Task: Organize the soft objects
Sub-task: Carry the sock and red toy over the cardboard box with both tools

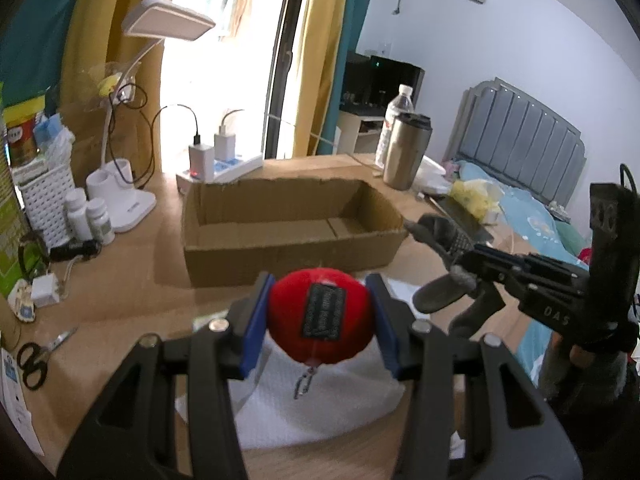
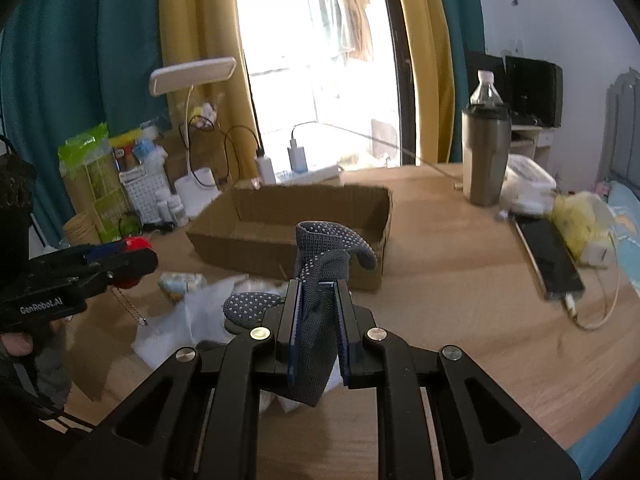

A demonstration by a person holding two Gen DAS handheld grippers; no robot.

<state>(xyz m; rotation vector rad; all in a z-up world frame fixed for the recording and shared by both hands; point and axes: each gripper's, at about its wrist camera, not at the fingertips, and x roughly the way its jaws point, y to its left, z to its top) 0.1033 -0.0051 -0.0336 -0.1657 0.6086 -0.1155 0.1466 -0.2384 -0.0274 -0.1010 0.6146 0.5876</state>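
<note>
Here, a red plush ball (image 1: 321, 316) is pinched between the two blue pads of the left gripper (image 1: 320, 320). The ball fills the gap between the jaws, and a black label is seen on its front face. A small metal clasp (image 1: 303, 383) hangs under the ball, below the fingertips. The ball is held above a white cloth (image 1: 320, 412), which lies on the wooden table (image 1: 120, 288) directly under this gripper. Ahead of the fingertips, an open cardboard box (image 1: 288, 228) is placed on the table; its inside is seen as bare cardboard.

The right gripper (image 2: 320, 312) is pressed together on a grey dotted sock (image 2: 320, 280). The sock is clamped between the blue pads, its upper part curls over above the fingertips, and its lower end hangs down between the jaws toward the camera. A second grey dotted piece (image 2: 252, 304) is seen just to the left of these fingertips, near the white cloth; whether it belongs to the same sock cannot be told. The same cardboard box lies just ahead of the right gripper, behind the raised sock.

From the left wrist view, the right gripper is seen on the right side, with the sock sticking out toward the box corner. To the far right of the box a steel tumbler (image 2: 486, 156) and a water bottle (image 2: 486, 88) are standing.
</note>
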